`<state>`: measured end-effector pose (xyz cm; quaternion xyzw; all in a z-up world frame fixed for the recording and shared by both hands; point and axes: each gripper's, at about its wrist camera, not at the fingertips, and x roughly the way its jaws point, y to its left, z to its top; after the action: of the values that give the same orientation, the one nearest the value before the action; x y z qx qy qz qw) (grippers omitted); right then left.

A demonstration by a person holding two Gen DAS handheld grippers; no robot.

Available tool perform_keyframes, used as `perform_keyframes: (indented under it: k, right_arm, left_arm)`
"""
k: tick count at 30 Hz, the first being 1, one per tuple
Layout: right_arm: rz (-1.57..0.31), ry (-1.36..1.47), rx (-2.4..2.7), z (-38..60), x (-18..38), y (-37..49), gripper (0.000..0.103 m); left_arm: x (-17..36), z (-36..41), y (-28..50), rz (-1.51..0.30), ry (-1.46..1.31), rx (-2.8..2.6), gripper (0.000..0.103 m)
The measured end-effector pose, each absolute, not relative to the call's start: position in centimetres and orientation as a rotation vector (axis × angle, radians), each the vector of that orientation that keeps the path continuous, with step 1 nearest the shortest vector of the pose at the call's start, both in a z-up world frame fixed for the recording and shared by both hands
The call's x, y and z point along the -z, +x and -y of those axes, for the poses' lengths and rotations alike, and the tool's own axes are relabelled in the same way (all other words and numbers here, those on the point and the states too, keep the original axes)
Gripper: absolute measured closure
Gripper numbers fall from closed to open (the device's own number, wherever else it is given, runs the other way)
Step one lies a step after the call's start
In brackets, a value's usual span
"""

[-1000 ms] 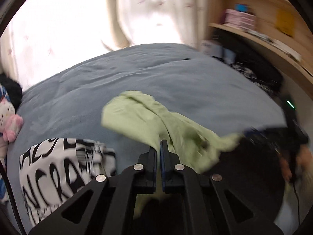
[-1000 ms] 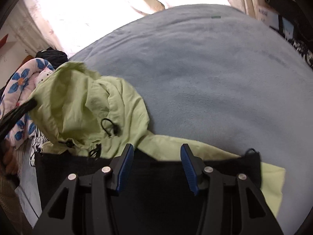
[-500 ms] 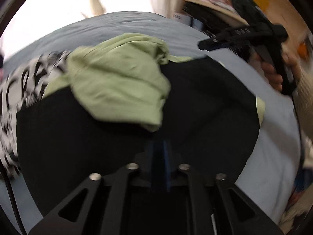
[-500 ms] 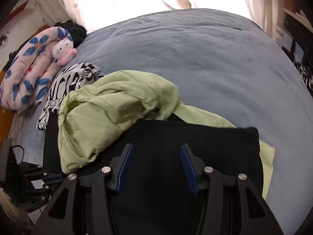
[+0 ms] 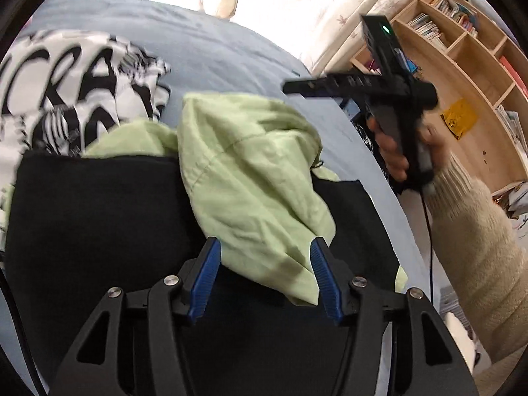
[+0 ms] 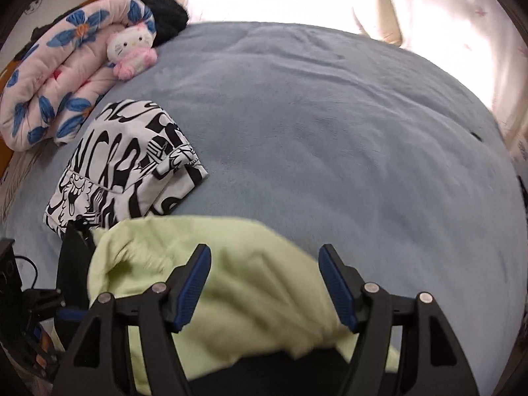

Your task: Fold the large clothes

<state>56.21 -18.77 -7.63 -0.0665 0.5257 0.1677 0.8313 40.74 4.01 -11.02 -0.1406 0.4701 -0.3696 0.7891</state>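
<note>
Your left claw [image 5: 262, 275] has just opened, its jaws wide astride the green hood [image 5: 250, 178]. The right claw [image 6: 264, 283] also widened, seemingly empty. The jacket [image 5: 99, 217] at lower centre on the bed [image 6: 330, 132] looks half folded; the hood still needs tucking.

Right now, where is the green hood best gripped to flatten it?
Probably at the green hood's loose lower edge, which lies between the left gripper's open fingers, come at from the near side. That edge hangs free over the black jacket body, while the upper part is bunched.
</note>
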Motion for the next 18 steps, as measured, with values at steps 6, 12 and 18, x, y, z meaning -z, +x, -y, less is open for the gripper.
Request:
perform_keyframes:
  k: [6,12,18]
  right_arm:
    - [-1.205,-0.157,-0.473,19.0,11.4,59.0,0.035]
    - [-1.337,-0.072,-0.618,18.3,15.0,58.8,0.042]
    - [-1.187,-0.216,-0.546,18.1,13.0,54.9,0.093]
  left_arm:
    - [13.0,-3.2,41.1,-1.048,-0.322,0.851,0.048]
    - [14.3,-2.6,42.2,-1.069,-0.358,0.872,0.082]
    - [11.8,-2.0,42.5,-0.994,-0.25,0.773,0.095]
